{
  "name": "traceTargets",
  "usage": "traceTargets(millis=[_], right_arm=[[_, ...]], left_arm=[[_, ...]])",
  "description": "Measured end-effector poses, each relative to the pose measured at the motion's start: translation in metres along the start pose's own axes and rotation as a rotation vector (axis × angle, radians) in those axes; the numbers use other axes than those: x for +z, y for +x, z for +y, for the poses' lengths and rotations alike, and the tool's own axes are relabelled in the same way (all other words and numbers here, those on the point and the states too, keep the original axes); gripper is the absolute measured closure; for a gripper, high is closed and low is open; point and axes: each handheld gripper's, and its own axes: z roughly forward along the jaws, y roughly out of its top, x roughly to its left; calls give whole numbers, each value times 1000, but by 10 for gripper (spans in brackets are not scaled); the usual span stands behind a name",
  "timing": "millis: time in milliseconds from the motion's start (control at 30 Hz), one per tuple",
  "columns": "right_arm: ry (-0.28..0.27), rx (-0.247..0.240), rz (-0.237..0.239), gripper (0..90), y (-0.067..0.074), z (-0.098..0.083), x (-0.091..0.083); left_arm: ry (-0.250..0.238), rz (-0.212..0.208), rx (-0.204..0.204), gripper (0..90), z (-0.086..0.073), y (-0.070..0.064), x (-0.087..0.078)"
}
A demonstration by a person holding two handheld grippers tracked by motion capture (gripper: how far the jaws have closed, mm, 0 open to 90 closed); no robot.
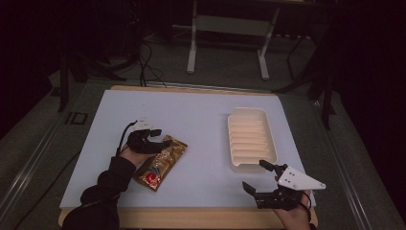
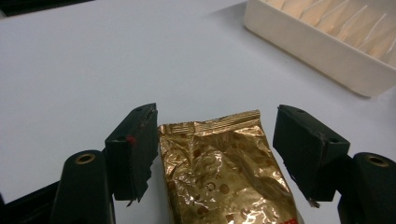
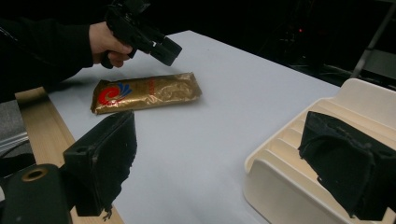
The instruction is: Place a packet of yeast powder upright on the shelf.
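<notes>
Left gripper (image 2: 215, 144): my jaws straddle the gold packet's (image 2: 224, 172) crimped end, parted, pads not pressing. Slick foil may squirt out or crumple on closing. Right gripper (image 3: 224, 158): jaws wide, empty, beside the tray (image 3: 369, 100); could bump it.

At left centre, the left gripper (image 1: 160, 139) hovers over the gold foil packet (image 1: 160, 163). At lower right, the right gripper (image 1: 256, 176) stands open beside the cream ribbed tray (image 1: 252, 139).
</notes>
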Motion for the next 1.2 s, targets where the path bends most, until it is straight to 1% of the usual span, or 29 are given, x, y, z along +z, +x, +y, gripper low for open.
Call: traceTargets(millis=[133,200,300,500,700,733,833,900,1000,1100,1133,1200], right_arm=[[4,4,4,109,0,-1,1],[5,0,4,110,0,-1,1],[6,1,7,111,-1,-1,1],[15,9,13,111,-1,-2,3],[21,10,18,111,-1,-3,3],[20,11,18,111,-1,-3,4],[20,11,18,111,-1,-3,4],[21,11,19,111,-1,-3,3],[22,10,19,111,-1,-3,3],[24,10,20,111,-1,-3,4],[23,10,22,111,-1,-3,4],[24,9,21,111,-1,-3,4]], left_arm=[[19,24,0,301,-2,2,7],[33,20,-6,288,-2,4,11],[46,27,-10,267,-2,5,16],[90,26,-34,268,-5,12,25],[124,20,-48,305,-11,17,33],[124,16,-56,307,-12,17,35],[137,22,-52,310,-14,17,38],[155,29,-54,309,-16,15,41],[161,30,-60,310,-16,15,43],[166,34,-55,316,-16,14,44],[169,34,-51,323,-16,14,44],[177,47,-47,358,-15,12,44]])
